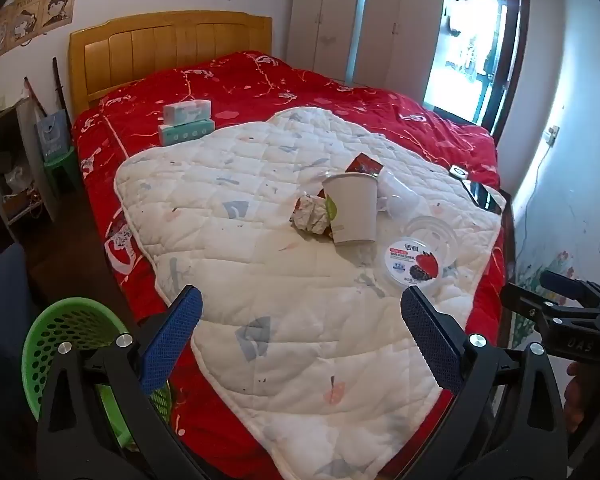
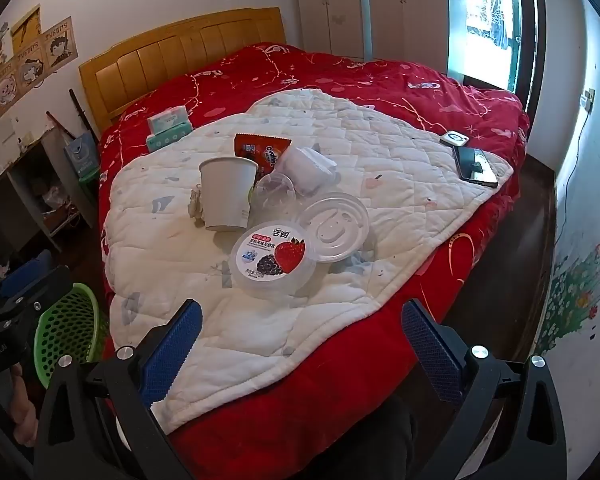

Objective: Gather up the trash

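Note:
Trash lies in a cluster on the white quilted pad over the red bed: a white paper cup, a crumpled paper ball, a red snack wrapper, a yogurt tub with a berry lid, a clear plastic lid and clear plastic cups. A green mesh basket stands on the floor at the bed's left. My left gripper and right gripper hang open and empty short of the trash.
Two tissue boxes sit near the wooden headboard. A phone and a small white device lie on the pad's right corner. Shelves stand at left, wardrobe and doorway behind.

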Available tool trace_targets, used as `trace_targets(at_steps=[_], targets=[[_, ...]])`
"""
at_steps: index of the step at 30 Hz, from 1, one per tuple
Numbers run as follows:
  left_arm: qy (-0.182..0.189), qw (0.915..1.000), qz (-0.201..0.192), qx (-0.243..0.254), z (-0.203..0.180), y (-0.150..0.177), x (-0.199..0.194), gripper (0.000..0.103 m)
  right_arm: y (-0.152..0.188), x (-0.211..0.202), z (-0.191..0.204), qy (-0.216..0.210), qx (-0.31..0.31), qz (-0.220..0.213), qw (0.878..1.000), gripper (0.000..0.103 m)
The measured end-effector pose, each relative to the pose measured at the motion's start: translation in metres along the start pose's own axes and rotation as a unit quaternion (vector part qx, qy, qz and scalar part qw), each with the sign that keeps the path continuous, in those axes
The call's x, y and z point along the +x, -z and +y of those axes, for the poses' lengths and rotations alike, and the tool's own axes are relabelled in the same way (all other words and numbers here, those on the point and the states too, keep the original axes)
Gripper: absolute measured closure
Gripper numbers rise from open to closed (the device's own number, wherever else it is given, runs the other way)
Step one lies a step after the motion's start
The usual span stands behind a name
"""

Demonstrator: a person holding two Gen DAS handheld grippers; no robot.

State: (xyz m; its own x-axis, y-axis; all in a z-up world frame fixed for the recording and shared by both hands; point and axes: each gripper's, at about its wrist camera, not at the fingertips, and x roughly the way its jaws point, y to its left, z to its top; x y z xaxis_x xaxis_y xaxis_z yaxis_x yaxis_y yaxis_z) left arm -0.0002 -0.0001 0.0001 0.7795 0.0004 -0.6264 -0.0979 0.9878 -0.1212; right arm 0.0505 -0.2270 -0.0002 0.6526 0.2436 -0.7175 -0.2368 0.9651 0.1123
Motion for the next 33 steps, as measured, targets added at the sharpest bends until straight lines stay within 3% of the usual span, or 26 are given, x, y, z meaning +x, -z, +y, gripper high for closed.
trace_targets(at_steps=[33], targets=[[-0.010,0.9992,-0.012,-0.037,0.008,0.001,-0.012,0.005,-0.001,-0.011,0.005,0.003,-0.015,-0.012,1.000,0.006]])
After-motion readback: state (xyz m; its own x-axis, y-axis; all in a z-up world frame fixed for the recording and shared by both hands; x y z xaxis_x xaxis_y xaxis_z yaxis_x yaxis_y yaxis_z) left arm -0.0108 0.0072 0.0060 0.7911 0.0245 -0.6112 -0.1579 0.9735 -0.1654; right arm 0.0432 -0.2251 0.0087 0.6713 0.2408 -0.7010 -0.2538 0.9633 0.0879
